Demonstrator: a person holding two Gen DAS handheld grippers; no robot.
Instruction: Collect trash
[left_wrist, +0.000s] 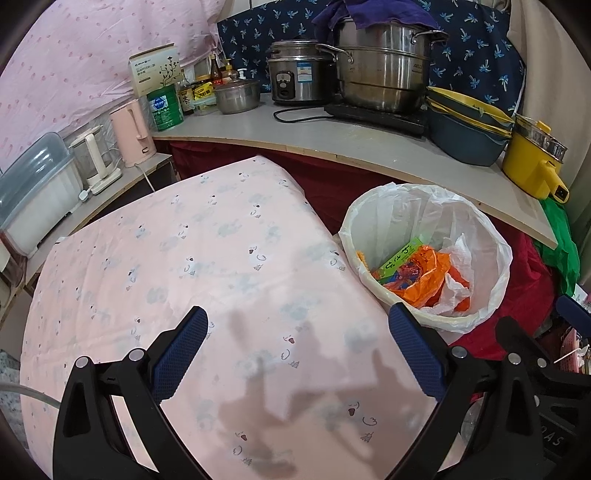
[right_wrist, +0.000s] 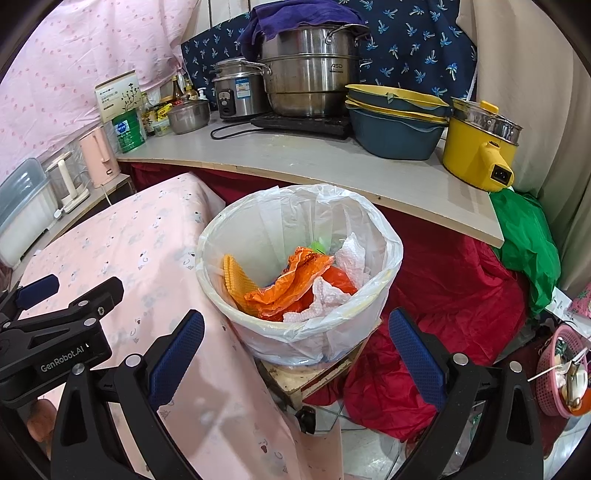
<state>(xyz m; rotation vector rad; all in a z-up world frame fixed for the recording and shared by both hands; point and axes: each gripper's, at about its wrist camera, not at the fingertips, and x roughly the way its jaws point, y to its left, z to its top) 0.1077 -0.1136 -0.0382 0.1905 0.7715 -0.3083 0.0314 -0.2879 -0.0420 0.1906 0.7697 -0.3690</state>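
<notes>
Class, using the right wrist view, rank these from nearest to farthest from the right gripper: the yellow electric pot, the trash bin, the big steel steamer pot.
1. trash bin, just ahead of the right gripper
2. yellow electric pot, right end of the shelf
3. steel steamer pot, at the back

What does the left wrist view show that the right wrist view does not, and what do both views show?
Only the left wrist view shows a green box in the trash bin and most of the pink tablecloth.

Only the right wrist view shows the wooden stand under the trash bin, a pink basket at the right, and a yellow mesh piece.

Both show the orange bag, white paper, and open, empty jaws on the left gripper and right gripper.
</notes>
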